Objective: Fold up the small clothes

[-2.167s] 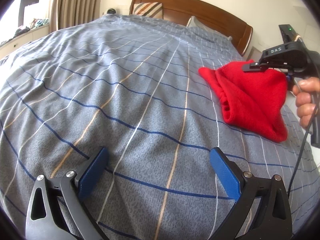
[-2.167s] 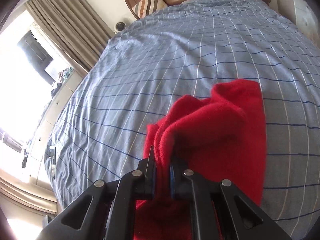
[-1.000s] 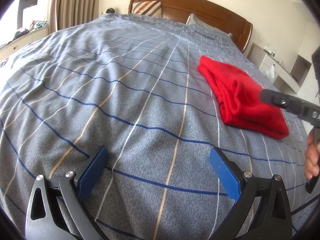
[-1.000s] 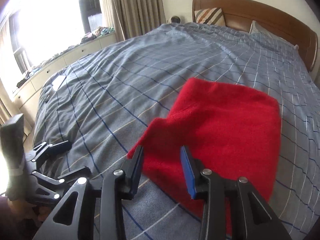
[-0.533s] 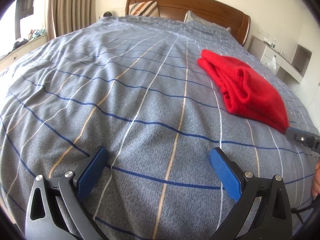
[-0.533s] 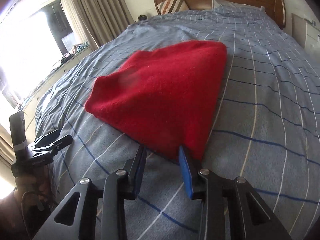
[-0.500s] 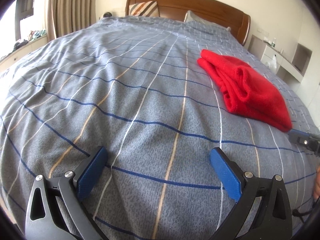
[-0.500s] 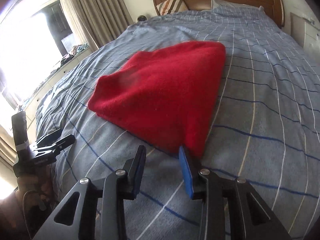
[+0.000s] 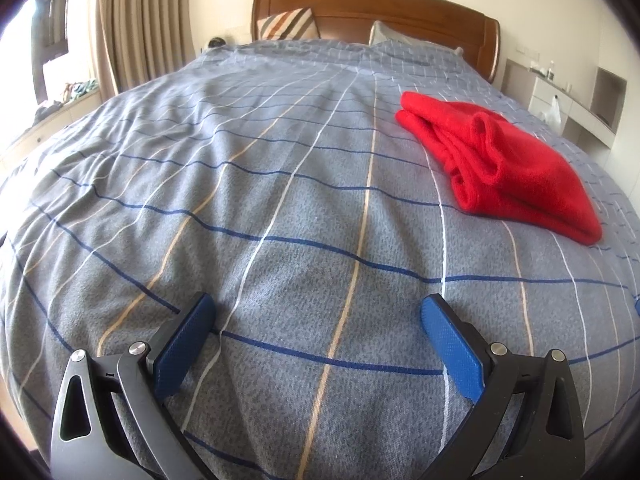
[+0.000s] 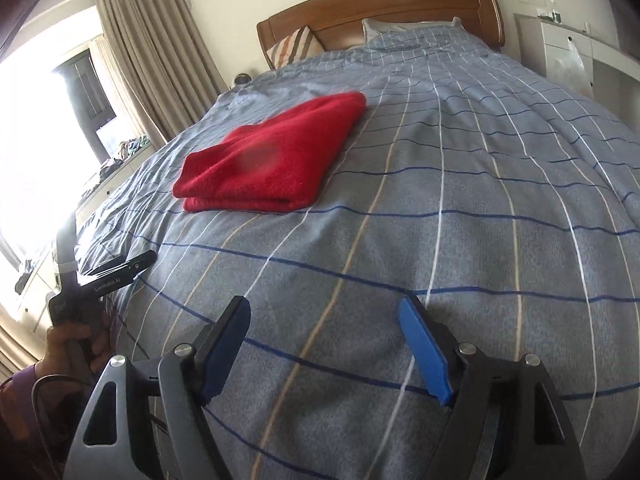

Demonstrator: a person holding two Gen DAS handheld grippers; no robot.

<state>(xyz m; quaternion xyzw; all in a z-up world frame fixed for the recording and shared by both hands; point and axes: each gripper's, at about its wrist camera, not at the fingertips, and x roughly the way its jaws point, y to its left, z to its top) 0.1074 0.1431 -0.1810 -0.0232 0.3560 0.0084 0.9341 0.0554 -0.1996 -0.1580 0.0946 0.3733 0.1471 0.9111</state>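
Note:
A folded red knit garment [image 9: 504, 164] lies on the grey checked bedspread [image 9: 280, 200], to the right and ahead in the left wrist view. In the right wrist view the garment [image 10: 276, 164] lies ahead to the left, neatly folded. My left gripper [image 9: 316, 312] is open and empty, low over the near part of the bed. My right gripper [image 10: 322, 312] is open wide and empty, well back from the garment. The left gripper also shows in the right wrist view [image 10: 116, 268], held in a hand at the left.
A wooden headboard [image 9: 376, 4] with a striped cushion [image 9: 288, 24] and a pillow [image 9: 408, 40] stands at the far end. Curtains [image 9: 132, 20] and a window ledge lie at the left. White shelving [image 9: 576, 100] stands at the right of the bed.
My right gripper let go of the red garment, pulled back toward the foot of the bed and opened wide. The garment now lies folded on the bed. My left gripper stayed open.

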